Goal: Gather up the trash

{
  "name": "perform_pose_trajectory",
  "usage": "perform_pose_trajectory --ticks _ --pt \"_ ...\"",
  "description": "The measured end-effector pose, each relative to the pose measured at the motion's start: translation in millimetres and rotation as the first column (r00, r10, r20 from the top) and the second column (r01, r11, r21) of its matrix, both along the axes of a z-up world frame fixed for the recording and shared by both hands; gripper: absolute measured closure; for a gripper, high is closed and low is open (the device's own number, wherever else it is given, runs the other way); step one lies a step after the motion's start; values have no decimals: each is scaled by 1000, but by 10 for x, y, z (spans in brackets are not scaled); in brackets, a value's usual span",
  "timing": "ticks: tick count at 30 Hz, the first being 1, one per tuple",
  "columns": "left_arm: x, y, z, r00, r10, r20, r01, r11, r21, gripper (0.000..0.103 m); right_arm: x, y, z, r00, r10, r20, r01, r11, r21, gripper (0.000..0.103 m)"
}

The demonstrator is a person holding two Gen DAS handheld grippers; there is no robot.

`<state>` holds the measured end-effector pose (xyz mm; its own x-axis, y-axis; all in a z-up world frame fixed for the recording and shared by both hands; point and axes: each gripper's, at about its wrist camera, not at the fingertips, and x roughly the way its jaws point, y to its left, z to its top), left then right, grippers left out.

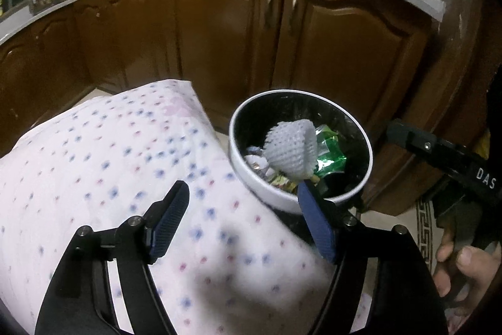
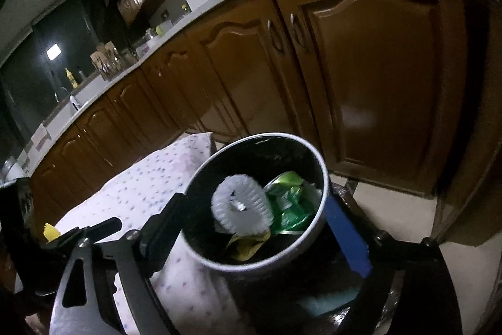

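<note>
Two hand-held grippers noted, both with jaws spread apart and nothing between the pads: left hand-held gripper point(image 1: 243, 220) poised over the dotted cloth point(image 1: 103, 165) at the near rim of the bin, right hand-held gripper point(image 2: 262, 228) straddling the bin from the near side. White foam net sleeve point(image 1: 290, 148) located inside the round white-rimmed bin point(image 1: 233, 143), lying on top of green foil wrappers point(image 1: 329, 154) and other crumpled litter; seen likewise in the right wrist view as white foam net sleeve point(image 2: 238, 206) within bin point(image 2: 324, 175). Sleeve ahead of and just beyond the left gripper's right blue pad point(image 1: 315, 222), apparently touching or very near its tip; cannot confirm contact. Long axis of the sleeve tilted, open mouth turned up and toward the right-hand side in the left view, facing nearly straight at the camera in the right view. Neither set of jaws pressing on it. Judged: sleeve already deposited, so this piece of trash counts as collected. Next move judged to be withdrawal of both grippers clear of the rim; risk of snagging the mesh on the left pad. Bin standing on the floor before brown cabinet doors point(image 1: 219, 30).
</note>
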<state>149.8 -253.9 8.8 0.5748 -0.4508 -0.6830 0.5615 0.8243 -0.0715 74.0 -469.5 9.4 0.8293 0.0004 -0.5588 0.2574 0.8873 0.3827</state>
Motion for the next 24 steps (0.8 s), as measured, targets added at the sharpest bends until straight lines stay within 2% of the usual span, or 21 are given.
perform_pose_trajectory --ticks 4,6,9,14,15,16,17,18,20,21,24 --pt "-247 388 40 998 37 43 -35 998 -50 23 -211 197 40 999 3 32 -3 1000 17 12" --pt "-349 595 60 996 70 60 -66 996 -68 21 -325 316 69 998 5 57 -6 1000 21 6" --pt "-496 877 99 988 128 90 -121 989 -82 19 -467 513 109 996 11 91 -13 1000 15 4" --pt "-717 1260 271 965 213 155 -192 971 -139 14 -629 947 207 993 54 101 -46 996 -78 3" --pt "-801 1336 355 952 236 196 -209 966 -150 12 -661 1040 277 991 65 115 -52 993 -108 3" --pt "-883 1396 420 932 271 241 -239 959 -155 4 -714 1102 319 989 69 129 -53 990 -129 3" --pt "-943 1442 460 913 303 275 -267 950 -161 0 -776 1194 428 984 75 159 -47 984 -170 2" --pt "-1051 1521 508 871 359 336 -313 932 -185 0 -847 1260 503 979 71 190 -32 979 -199 0" --pt "-1190 1619 523 824 404 397 -343 914 -217 0 -1007 1383 606 961 58 272 10 971 -240 0" --pt "-1234 1660 506 813 412 412 -348 910 -225 0 -1061 1431 618 953 55 298 24 966 -256 0" --pt "-1275 1734 418 819 406 404 -348 913 -212 0 -1166 1585 514 934 51 353 66 948 -311 0"
